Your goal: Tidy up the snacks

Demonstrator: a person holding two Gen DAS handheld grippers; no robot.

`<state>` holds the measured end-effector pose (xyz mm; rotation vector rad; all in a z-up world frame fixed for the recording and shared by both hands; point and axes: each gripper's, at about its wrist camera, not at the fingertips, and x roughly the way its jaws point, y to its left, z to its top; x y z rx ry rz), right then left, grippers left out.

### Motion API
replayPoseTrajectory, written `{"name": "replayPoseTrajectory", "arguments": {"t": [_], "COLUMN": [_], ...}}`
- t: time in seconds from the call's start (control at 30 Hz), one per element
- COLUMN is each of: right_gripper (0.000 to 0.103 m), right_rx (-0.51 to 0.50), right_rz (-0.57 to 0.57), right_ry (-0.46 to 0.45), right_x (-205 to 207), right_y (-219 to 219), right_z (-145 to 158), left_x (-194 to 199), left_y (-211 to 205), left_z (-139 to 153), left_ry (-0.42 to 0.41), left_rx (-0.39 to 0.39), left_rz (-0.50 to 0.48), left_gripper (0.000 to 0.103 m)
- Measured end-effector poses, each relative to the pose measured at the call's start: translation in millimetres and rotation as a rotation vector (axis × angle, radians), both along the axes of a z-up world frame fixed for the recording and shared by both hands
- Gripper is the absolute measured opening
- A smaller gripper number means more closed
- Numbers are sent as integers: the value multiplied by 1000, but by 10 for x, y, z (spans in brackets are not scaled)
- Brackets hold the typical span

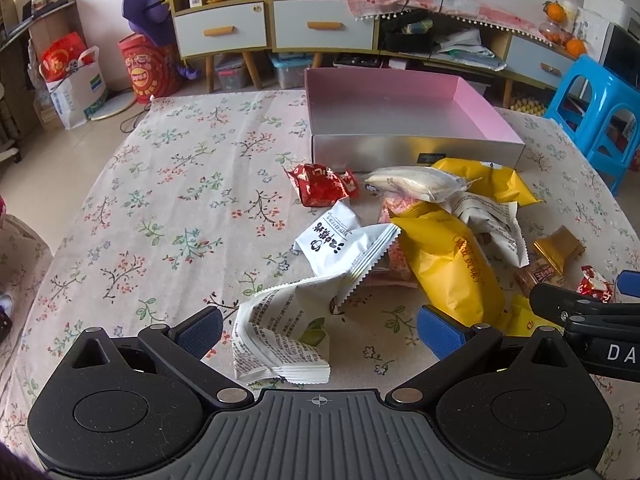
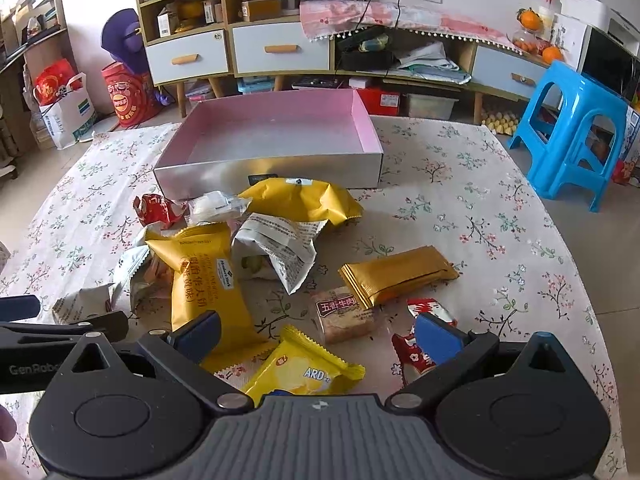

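Observation:
An empty pink-lined box (image 1: 404, 100) (image 2: 276, 128) stands at the far side of the table. A heap of snack packets lies in front of it. My left gripper (image 1: 320, 330) is open, its fingers either side of a crumpled white packet (image 1: 280, 340). Beyond lie another white packet (image 1: 344, 244), a red packet (image 1: 320, 184) and a long yellow packet (image 1: 452, 268) (image 2: 204, 280). My right gripper (image 2: 318, 336) is open over a small yellow packet (image 2: 304, 368), with a red candy (image 2: 416, 356) by its right finger. A gold bar (image 2: 396, 274) and a brown beef snack (image 2: 344, 314) lie just ahead.
The table has a floral cloth (image 1: 160, 184). A blue plastic stool (image 2: 572, 132) stands at its right. Cabinets with drawers (image 1: 272, 24) line the far wall, with bags (image 1: 76, 80) on the floor at the left. The right gripper's arm (image 1: 592, 316) shows in the left wrist view.

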<state>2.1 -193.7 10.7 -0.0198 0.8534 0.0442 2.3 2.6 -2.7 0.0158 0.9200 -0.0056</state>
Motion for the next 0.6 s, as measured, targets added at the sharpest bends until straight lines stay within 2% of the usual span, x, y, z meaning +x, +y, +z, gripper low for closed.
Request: {"name": "replayPoseTrajectory", "arguments": {"t": [0.6], "right_gripper": [94], "right_rx": [8], "right_rz": [2], "right_ry": [1], "right_x": [-9], "right_y": [-7], "right_z": [19], "left_x": [-17], "left_y": [13], "left_z": [11], "left_ry": [-4], "left_rx": [12], "left_rz": [8], "left_gripper": [103]}}
